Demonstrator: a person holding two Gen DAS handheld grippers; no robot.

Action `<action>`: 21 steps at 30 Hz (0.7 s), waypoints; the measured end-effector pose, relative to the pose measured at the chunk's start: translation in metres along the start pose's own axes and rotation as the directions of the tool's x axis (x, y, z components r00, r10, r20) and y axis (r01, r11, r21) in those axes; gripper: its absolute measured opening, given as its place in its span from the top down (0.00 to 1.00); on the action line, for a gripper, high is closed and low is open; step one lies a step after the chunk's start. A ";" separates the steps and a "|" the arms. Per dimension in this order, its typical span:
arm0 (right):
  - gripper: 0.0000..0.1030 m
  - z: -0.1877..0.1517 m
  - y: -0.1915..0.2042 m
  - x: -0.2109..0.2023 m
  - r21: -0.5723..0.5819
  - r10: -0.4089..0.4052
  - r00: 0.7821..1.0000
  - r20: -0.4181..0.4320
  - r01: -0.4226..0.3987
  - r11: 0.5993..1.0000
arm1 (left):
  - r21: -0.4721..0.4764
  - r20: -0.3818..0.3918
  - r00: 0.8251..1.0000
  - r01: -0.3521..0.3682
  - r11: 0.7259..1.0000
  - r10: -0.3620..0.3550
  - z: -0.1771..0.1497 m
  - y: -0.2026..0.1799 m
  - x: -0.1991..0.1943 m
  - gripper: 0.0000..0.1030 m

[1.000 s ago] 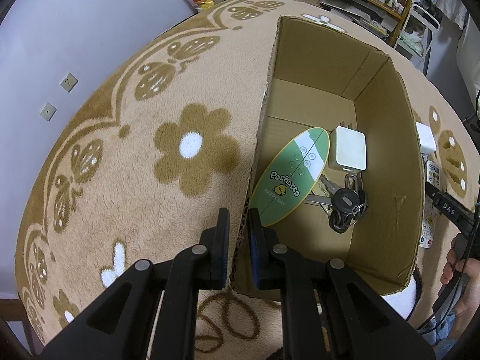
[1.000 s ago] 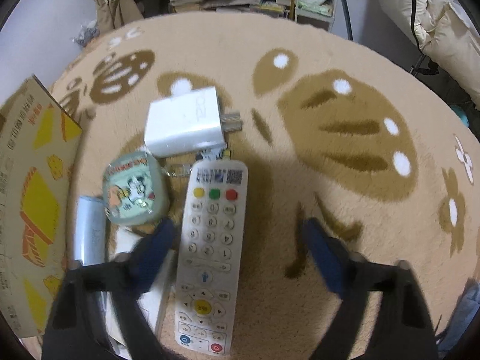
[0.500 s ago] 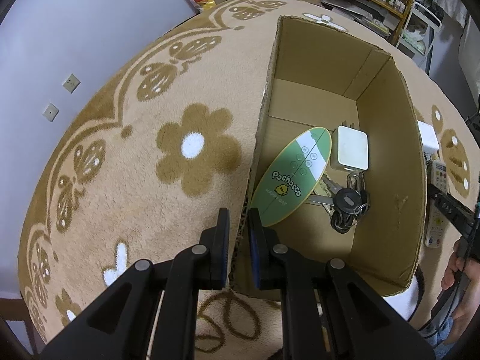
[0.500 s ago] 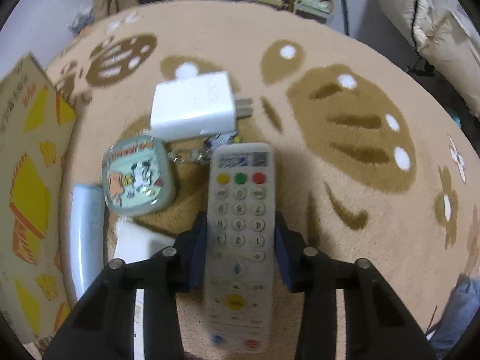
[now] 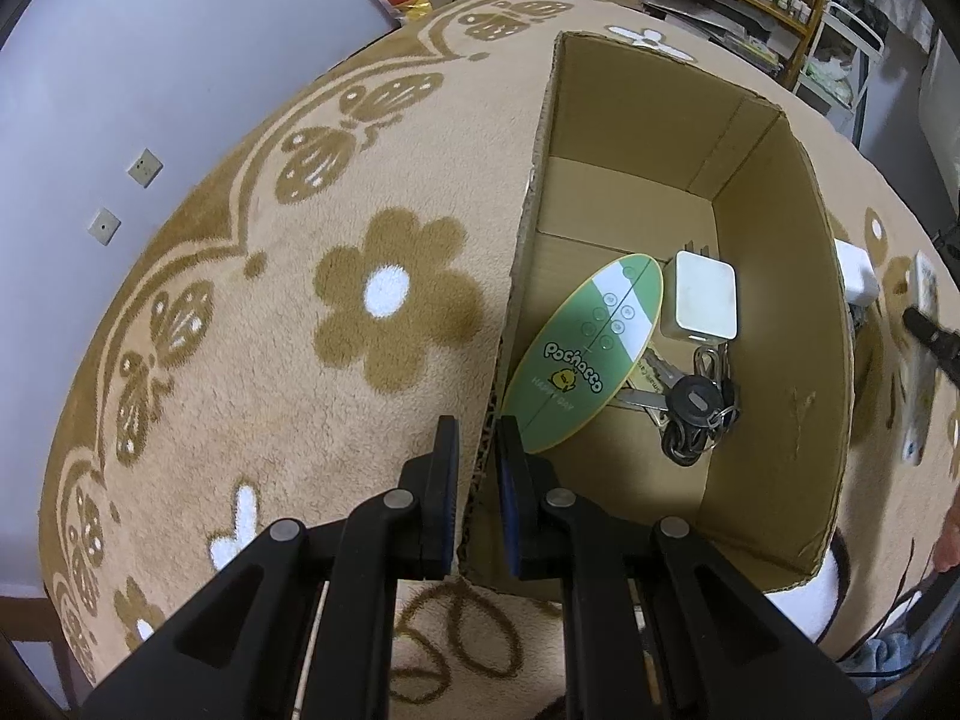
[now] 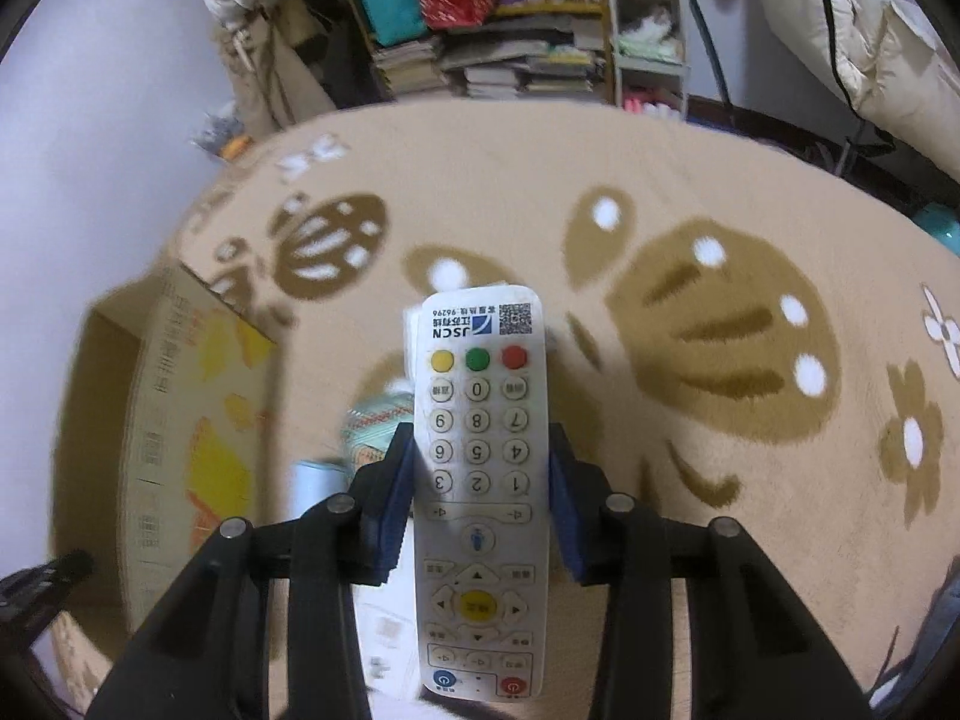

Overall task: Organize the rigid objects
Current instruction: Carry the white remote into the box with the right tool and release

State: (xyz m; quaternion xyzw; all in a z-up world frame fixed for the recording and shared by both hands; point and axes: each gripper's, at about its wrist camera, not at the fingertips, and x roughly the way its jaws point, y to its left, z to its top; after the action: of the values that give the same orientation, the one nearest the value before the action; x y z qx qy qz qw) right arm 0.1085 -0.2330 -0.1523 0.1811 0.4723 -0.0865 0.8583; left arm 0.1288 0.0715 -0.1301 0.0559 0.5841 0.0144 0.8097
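Up off the tan flower-patterned rug (image 6: 750, 192) comes the long white remote control with coloured buttons (image 6: 480, 480), which a second ago lay flat among the other bits. The right claw (image 6: 480, 480) has just been closing and now clenches it across the number keys, tipped clear of the pile. Meanwhile the left claw (image 5: 477, 462) is pinched tight on the near wall of the open brown cardboard box (image 5: 780, 360), steadying it. Inside already lie an oval green card (image 5: 585, 348), a white square charger (image 5: 705, 303) and a bunch of keys (image 5: 693, 408). I'd guess the remote goes in next.
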 end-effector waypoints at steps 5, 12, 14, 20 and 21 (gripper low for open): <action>0.57 0.008 0.021 -0.021 -0.001 0.093 0.995 0.033 -0.093 0.996 | -0.005 -0.001 1.000 0.008 1.000 -0.008 0.000 0.002 0.000 0.88; 0.57 0.006 0.054 -0.048 -0.038 0.223 0.972 0.073 -0.220 0.975 | -0.007 -0.001 1.000 0.006 1.000 -0.006 0.001 0.001 0.001 0.88; 0.57 0.002 0.064 -0.048 -0.058 0.242 0.967 0.077 -0.238 0.970 | -0.015 -0.002 1.000 0.013 1.000 -0.013 0.001 0.002 0.001 0.88; 0.57 -0.011 0.098 -0.045 -0.118 0.300 0.952 0.062 -0.291 0.949 | -0.014 -0.002 1.000 0.010 1.000 -0.010 0.001 0.002 0.001 0.88; 0.57 -0.012 0.105 -0.047 -0.136 0.318 0.946 0.063 -0.308 0.942 | -0.016 -0.002 1.000 0.010 1.000 -0.010 0.001 0.002 0.001 0.88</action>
State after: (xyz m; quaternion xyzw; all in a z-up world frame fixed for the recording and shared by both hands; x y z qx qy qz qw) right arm 0.1071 -0.1326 -0.0944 0.1961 0.4054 0.0732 0.8899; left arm 0.1298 0.0737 -0.1309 0.0467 0.5849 0.0152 0.8096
